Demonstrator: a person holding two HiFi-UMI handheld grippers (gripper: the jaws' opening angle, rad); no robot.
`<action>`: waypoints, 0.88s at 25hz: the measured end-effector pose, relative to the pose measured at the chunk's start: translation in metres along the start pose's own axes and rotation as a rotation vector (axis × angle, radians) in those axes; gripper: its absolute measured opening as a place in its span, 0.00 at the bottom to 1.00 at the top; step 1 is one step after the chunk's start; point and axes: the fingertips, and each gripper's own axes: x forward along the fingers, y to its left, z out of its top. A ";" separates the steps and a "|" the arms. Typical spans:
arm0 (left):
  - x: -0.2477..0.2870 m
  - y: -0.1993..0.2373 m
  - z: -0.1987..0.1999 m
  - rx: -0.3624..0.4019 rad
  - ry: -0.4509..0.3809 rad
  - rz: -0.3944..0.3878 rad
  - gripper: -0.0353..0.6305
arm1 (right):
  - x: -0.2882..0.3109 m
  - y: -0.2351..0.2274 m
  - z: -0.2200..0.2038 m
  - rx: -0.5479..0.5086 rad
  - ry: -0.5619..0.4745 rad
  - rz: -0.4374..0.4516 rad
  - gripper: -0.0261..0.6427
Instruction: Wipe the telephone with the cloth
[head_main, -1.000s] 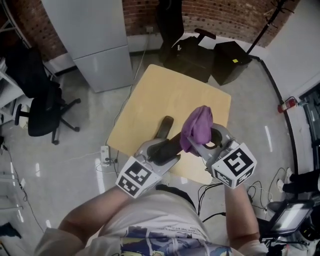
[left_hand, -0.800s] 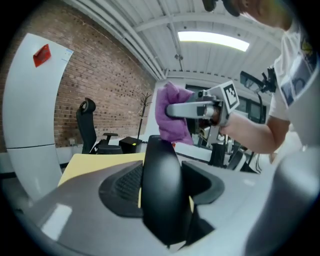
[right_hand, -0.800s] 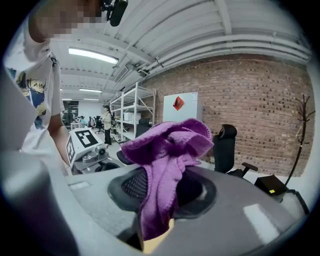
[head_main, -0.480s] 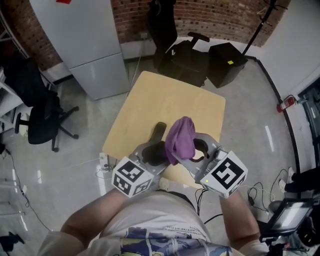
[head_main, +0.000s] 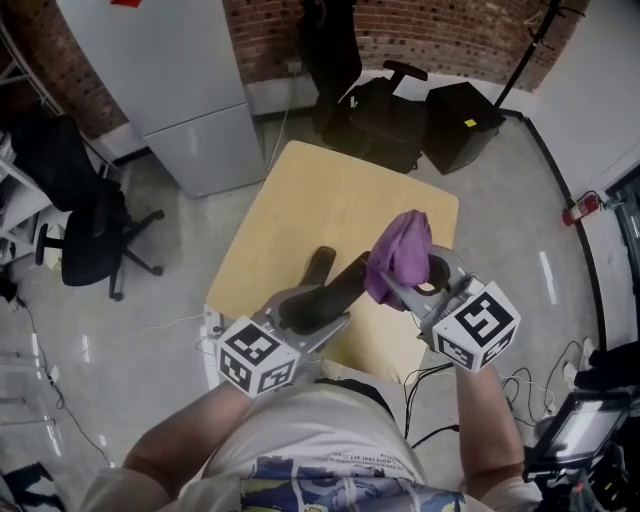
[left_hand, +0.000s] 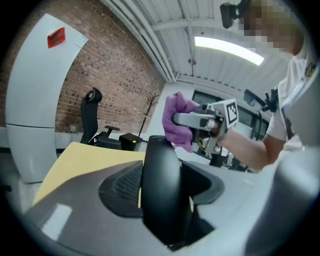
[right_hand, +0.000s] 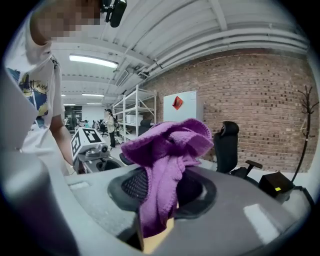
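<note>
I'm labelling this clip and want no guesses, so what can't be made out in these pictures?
Head view: whether the cloth touches the telephone handset; the cloth overlaps its far end.
Head view: the dark shape on the table; too small to identify.
Right gripper view: where the right tongs grip; the cloth drapes over that spot.
Left gripper view: the handset's lower end, sunk between the left tongs.

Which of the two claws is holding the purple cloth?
The right claw, shut on the crumpled purple cloth. The left claw instead grips a black plastic telephone handset.
</note>
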 end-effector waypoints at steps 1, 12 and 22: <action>0.001 0.001 0.000 -0.007 0.000 0.000 0.43 | -0.001 -0.008 -0.001 0.006 -0.003 -0.013 0.21; -0.004 0.019 0.013 -0.254 -0.077 -0.045 0.43 | -0.002 -0.060 -0.015 0.132 -0.027 -0.112 0.21; -0.017 0.036 0.021 -0.729 -0.226 -0.194 0.43 | 0.025 -0.022 0.004 0.313 -0.173 -0.069 0.21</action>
